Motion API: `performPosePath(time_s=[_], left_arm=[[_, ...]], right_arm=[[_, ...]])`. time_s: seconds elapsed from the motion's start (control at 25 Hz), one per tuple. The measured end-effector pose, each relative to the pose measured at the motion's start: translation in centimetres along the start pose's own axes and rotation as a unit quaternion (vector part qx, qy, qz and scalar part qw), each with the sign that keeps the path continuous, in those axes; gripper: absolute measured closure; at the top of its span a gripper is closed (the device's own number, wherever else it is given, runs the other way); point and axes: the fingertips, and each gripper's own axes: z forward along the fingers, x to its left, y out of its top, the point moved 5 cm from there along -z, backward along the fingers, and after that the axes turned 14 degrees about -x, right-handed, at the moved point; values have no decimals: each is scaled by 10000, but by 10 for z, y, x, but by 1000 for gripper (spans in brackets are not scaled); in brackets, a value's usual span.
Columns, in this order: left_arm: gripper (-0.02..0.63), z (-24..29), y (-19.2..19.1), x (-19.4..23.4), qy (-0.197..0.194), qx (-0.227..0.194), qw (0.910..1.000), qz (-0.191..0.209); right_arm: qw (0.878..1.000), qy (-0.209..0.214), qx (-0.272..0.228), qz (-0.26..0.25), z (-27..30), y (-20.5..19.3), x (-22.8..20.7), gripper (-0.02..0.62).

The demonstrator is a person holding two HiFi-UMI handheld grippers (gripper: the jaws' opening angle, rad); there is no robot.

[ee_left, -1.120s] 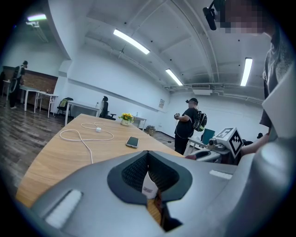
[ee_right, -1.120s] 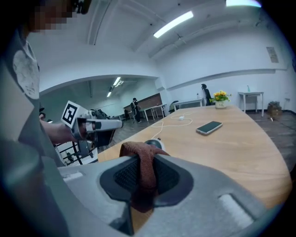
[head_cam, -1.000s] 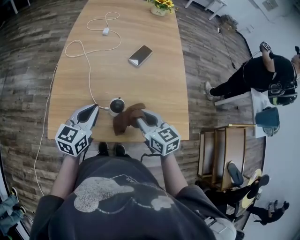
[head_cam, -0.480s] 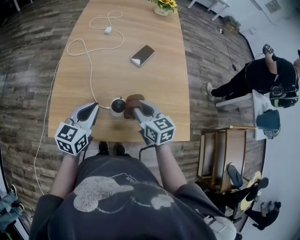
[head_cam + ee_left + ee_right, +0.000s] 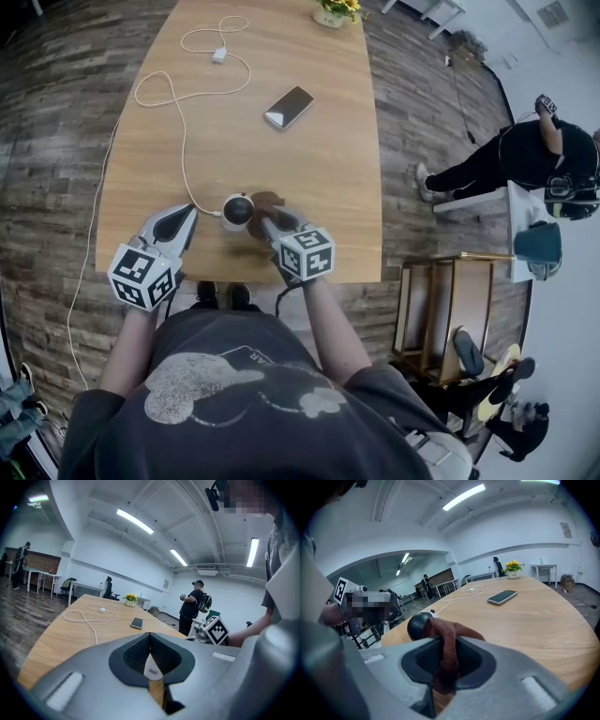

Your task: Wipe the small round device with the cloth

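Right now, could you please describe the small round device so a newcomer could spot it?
On the wooden table, look at the near edge, between the left tool and the right tool. The small round device is the only ball there, dark-fronted on white, with the white cable running to it and the brown cloth at its right.

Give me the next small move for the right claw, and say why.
Probably nudge the right claw left so the cloth rubs across the round device. The claw is shut on the brown cloth, whose bunched end appears to sit against the device's right side, while its dark top looks uncovered.
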Motion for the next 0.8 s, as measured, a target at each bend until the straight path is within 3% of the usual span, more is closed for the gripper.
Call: performPosePath(time_s=[0.2, 0.48, 0.8], left_arm=[[589, 0, -3, 0, -48, 33, 10000, -31], [589, 5, -2, 1, -188, 15, 9998, -33], [589, 7, 5, 12, -352, -71, 9993, -26]], right_arm=[[9996, -67, 280, -77, 2, -18, 0, 541], [9994, -213, 260, -39, -4, -16, -1, 540], [9969, -600, -465, -218, -29, 37, -3, 540]])
